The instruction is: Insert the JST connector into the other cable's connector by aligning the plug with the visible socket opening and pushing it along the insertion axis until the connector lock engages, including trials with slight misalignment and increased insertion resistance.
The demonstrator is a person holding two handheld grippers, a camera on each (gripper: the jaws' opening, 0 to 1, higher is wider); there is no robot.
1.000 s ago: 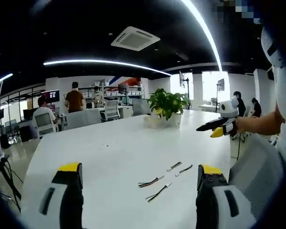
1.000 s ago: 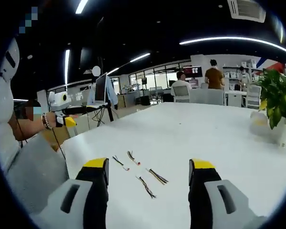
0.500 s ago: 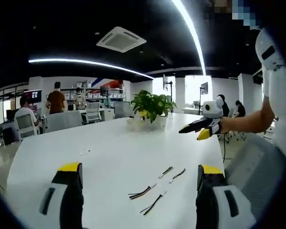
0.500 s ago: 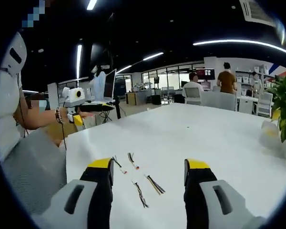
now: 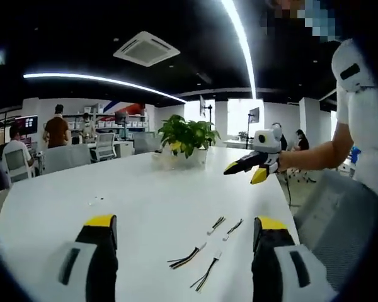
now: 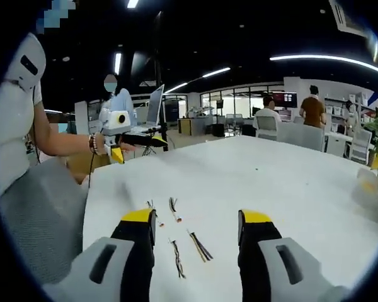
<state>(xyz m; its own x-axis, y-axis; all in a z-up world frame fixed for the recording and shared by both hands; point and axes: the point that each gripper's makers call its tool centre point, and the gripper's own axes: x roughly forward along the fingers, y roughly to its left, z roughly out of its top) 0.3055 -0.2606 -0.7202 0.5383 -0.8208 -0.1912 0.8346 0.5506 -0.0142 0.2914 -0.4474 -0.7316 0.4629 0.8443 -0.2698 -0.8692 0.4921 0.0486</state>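
Several short cables with small connectors lie loose on the white table (image 5: pixel 113 189). In the left gripper view one dark cable (image 5: pixel 188 257) and another (image 5: pixel 207 274) lie between my jaws, with a further pair (image 5: pixel 224 226) just beyond. My left gripper (image 5: pixel 186 222) is open and holds nothing. The right gripper (image 5: pixel 242 168) hangs above the table's right side in a person's hand. In the right gripper view the cables (image 6: pixel 176 258) (image 6: pixel 200 246) (image 6: pixel 173 209) lie ahead of my open, unloaded right gripper (image 6: pixel 196 217). The left gripper (image 6: pixel 145 139) hovers at the far left.
A potted plant (image 5: pixel 186 135) stands at the table's far side, and a tiny object (image 5: pixel 96 200) lies to the left. People sit and stand at desks behind. A person (image 6: pixel 116 100) and a screen on a stand (image 6: pixel 154 107) are past the table's left edge (image 6: pixel 91 189).
Both views have swung and dropped a little toward the table, so the cables sit nearer the jaws. The cables lie as before. Both jaw gaps look slightly narrower.
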